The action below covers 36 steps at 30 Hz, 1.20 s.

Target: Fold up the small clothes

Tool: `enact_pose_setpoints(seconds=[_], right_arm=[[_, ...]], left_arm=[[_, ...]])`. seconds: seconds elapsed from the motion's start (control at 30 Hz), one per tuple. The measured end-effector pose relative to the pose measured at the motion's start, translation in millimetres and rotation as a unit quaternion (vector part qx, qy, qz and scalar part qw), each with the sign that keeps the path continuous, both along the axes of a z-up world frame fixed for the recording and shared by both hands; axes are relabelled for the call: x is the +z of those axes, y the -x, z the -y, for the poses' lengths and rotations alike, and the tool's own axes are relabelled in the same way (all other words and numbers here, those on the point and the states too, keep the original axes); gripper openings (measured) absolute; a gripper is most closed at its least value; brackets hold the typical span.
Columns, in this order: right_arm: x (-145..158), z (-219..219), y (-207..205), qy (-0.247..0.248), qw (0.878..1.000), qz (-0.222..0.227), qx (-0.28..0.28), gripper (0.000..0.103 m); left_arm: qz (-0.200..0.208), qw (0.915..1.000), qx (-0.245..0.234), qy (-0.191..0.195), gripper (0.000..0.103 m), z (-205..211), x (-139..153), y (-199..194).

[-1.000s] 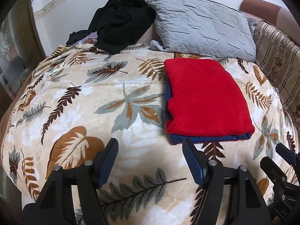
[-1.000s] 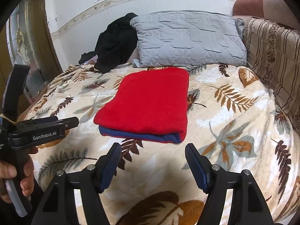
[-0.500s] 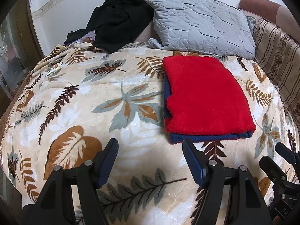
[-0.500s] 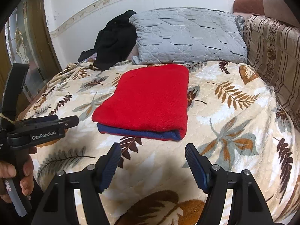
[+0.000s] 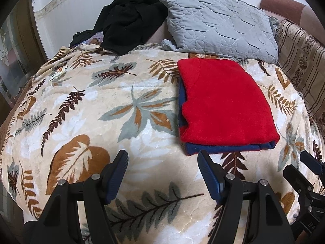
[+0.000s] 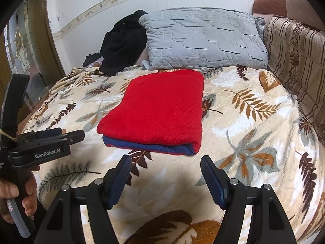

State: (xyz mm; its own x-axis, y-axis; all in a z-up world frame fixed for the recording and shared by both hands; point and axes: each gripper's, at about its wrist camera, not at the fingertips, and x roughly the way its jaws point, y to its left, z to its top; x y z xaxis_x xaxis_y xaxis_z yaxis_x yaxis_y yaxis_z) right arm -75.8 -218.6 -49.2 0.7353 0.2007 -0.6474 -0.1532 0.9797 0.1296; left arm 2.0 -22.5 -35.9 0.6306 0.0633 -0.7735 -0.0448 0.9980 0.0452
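A red garment (image 5: 225, 103) (image 6: 158, 107) with a blue lining lies folded into a flat rectangle on the leaf-patterned blanket (image 5: 126, 109) (image 6: 251, 126). My left gripper (image 5: 162, 160) hovers open above the blanket, just short of the garment's near left corner, nothing between its fingers. My right gripper (image 6: 165, 164) is also open and empty, hanging in front of the garment's near blue edge. In the right wrist view the left gripper's body (image 6: 40, 144) shows at the left, held by a hand (image 6: 12, 195). The right gripper's fingers (image 5: 304, 174) show at the lower right of the left wrist view.
A grey quilted pillow (image 5: 219, 24) (image 6: 203, 38) leans at the head of the bed behind the garment. A heap of black clothes (image 5: 130, 18) (image 6: 124, 42) lies to its left. A striped cushion (image 5: 300, 65) (image 6: 296, 61) borders the right side; a glass-panelled door (image 6: 22, 46) stands left.
Both views have shifted very slightly toward the folded garment. The garment and both open grippers look the same as before.
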Motion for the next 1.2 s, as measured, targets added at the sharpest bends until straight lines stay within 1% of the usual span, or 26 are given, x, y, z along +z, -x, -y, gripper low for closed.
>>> enact_pose_setpoints(seconds=[0.93,1.07,1.2], right_arm=[[6.1,-3.5,-6.9,0.015,1.0,-0.001,-0.003,0.074],[3.5,0.0,-7.8,0.008,1.0,-0.006,-0.004,0.074],[-2.3,8.8,-11.9,-0.019,0.999,-0.025,-0.01,0.074]], left_arm=[[0.0,1.0,0.002,0.0,0.071,-1.4,-2.3,0.7],[-0.005,1.0,0.004,0.004,0.071,-3.5,-5.5,-0.6],[-0.016,0.9997,0.004,0.016,0.071,-6.3,-11.3,-2.7]])
